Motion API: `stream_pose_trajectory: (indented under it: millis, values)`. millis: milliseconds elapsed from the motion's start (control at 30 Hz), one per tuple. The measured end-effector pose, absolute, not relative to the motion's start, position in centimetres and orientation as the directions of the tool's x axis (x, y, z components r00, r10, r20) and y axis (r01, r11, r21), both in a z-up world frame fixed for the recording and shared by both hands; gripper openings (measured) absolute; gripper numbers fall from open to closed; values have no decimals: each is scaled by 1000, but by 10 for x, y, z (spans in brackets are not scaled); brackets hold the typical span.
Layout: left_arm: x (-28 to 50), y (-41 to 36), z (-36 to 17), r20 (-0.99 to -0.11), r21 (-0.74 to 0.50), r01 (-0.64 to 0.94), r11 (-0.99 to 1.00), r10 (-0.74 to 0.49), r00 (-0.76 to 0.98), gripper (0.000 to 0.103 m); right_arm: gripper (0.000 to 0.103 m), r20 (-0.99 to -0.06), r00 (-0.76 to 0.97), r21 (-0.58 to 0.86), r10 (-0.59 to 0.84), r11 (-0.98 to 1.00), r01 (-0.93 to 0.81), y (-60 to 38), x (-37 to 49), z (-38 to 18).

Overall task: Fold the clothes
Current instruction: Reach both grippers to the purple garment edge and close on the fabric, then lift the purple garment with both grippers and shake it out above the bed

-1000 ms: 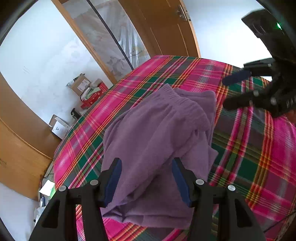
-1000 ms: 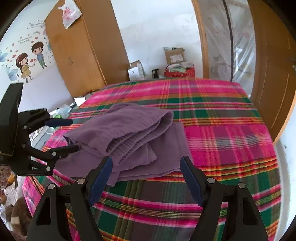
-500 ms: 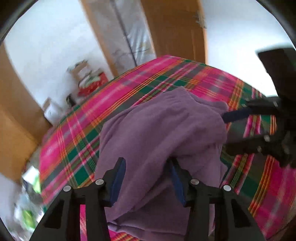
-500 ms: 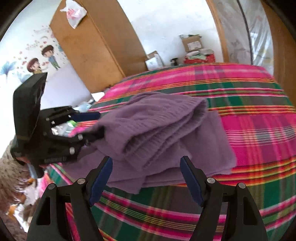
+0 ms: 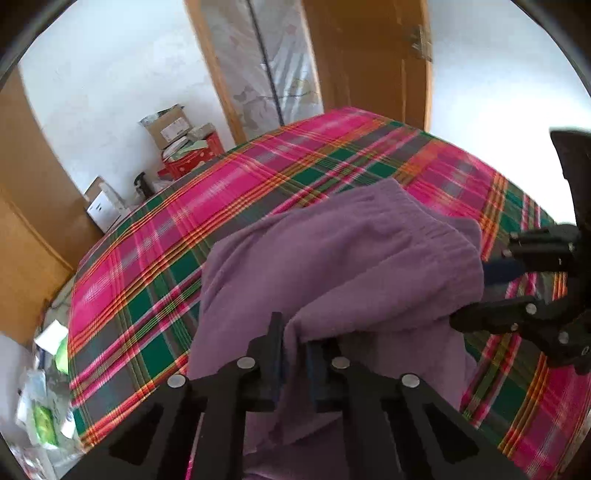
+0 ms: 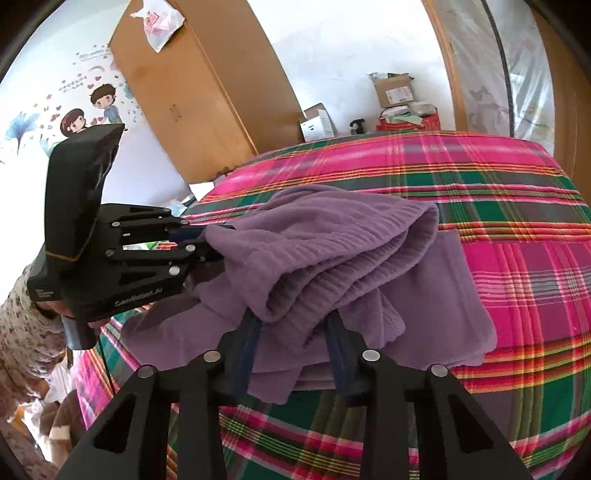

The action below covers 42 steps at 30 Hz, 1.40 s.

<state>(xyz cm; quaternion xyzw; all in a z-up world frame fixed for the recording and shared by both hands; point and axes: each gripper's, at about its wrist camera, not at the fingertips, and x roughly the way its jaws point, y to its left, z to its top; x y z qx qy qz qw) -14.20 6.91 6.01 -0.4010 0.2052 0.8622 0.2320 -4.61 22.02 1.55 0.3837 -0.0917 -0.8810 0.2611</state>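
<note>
One purple garment [image 5: 343, 258] lies bunched on the bed, on a plaid bedspread [image 5: 155, 258] of pink, green and grey; it sits near the bed's near edge, its ribbed folds [image 6: 332, 266] doubled over a flatter layer that spreads out beneath.

Two grippers work at it. The left gripper [image 5: 293, 354] has its jaws closing to a narrow gap, and a ridge of the purple cloth is pinched between the blue pads; in the right wrist view the same tool [image 6: 207, 240] bites into the garment's left edge, held by a hand [image 6: 70, 314] below a patterned sleeve [image 6: 18, 325]. The right gripper [image 6: 291, 339] has its jaws closing too, at a middling width, with a thick fold of the cloth hanging between the fingers; the pads look to be against the fabric on both sides. From the left wrist view that gripper [image 5: 491, 291] reaches in from the right at the garment's far corner.

Beyond the bed, by the white wall, stand containers: one open cardboard box [image 6: 393, 90] on top, its contents hard to make out, one red box [image 6: 410, 122] heaped with papers or packets, and one white carton [image 6: 317, 123]. A small black bottle [image 6: 357, 126] stands between them. One plastic bag [image 6: 157, 22] hangs on the wooden wardrobe [image 6: 207, 96], and two cartoon figures [image 6: 90, 110] decorate the wall.
</note>
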Motion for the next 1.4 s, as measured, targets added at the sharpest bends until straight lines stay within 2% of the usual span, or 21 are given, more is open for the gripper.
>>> stream_pose_trajectory:
  millis: [267,500,633,800,867,900,1167,1400]
  values:
    - [-162,34,71,-765,64,-431,-900,233,-601,7,33,-612,-554,440,-564,-825,353,224,-53,9]
    - [-164,35,57,-783,109,-459,-882,209,-586,14,35,-598,-539,517,-592,-800,305,229,-64,6]
    - [-166,39,50,-792,145,-478,-866,188,-581,25,27,-601,-560,482,-570,-818,315,227,-63,13]
    - [-174,40,41,-822,103,-518,-849,221,-525,26,19,-602,-594,427,-534,-843,326,226,-62,23]
    - [-181,35,41,-829,48,-515,-856,254,-499,16,17,-605,-605,400,-517,-855,330,224,-62,27]
    - [-182,33,43,-827,21,-511,-860,272,-492,8,16,-607,-611,387,-508,-861,331,222,-62,29]
    - [-182,-5,77,-762,-72,-402,-913,310,-568,5,14,-578,-695,325,-429,-901,286,233,-66,54]
    - [-179,-46,93,-723,-102,-300,-949,278,-633,5,13,-542,-754,228,-370,-929,292,221,-84,87]
